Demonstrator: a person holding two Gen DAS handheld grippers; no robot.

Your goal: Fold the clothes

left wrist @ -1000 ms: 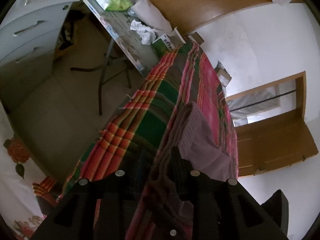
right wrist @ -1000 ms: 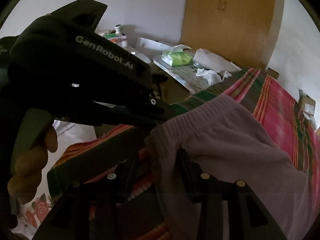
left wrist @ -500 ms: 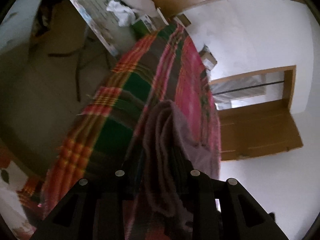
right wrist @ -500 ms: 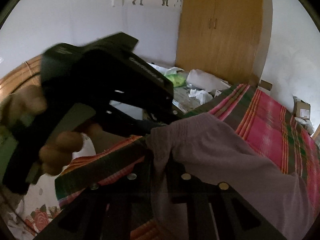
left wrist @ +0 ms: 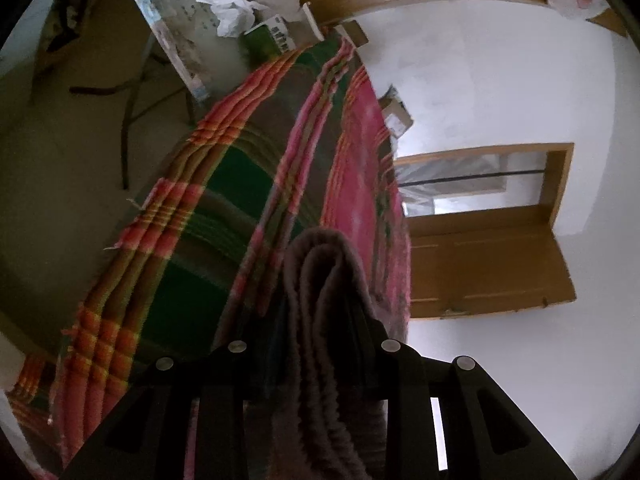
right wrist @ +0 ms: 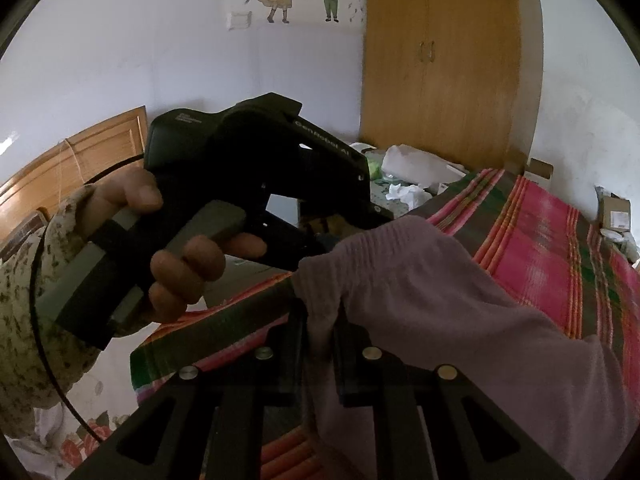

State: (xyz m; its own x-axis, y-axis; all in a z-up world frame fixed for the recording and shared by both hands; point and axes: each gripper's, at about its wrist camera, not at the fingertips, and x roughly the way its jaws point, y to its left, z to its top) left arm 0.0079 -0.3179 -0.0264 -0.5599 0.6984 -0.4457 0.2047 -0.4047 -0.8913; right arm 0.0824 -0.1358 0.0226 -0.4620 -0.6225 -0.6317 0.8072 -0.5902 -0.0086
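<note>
A mauve ribbed garment (right wrist: 424, 292) is held up above a bed with a red, pink and green plaid cover (right wrist: 552, 232). My right gripper (right wrist: 320, 328) is shut on its elastic band at the near corner. My left gripper (left wrist: 316, 320) is shut on the same band, which bunches in folds (left wrist: 320, 276) between its fingers. In the right wrist view the black body of the left gripper (right wrist: 260, 168) fills the middle left, with a person's hand (right wrist: 180, 252) around its handle. The rest of the garment hangs down to the right.
A folding table (left wrist: 172, 40) with crumpled paper, bags and a green box stands beyond the bed's end. A wooden wardrobe (right wrist: 444, 64) is behind it. Cardboard boxes (right wrist: 616, 212) lie by the wall. A wooden door (left wrist: 484, 264) is at the right.
Both grippers have risen with the garment and the views tilted up. The left gripper has moved left and farther from the right one, stretching the band between them.
</note>
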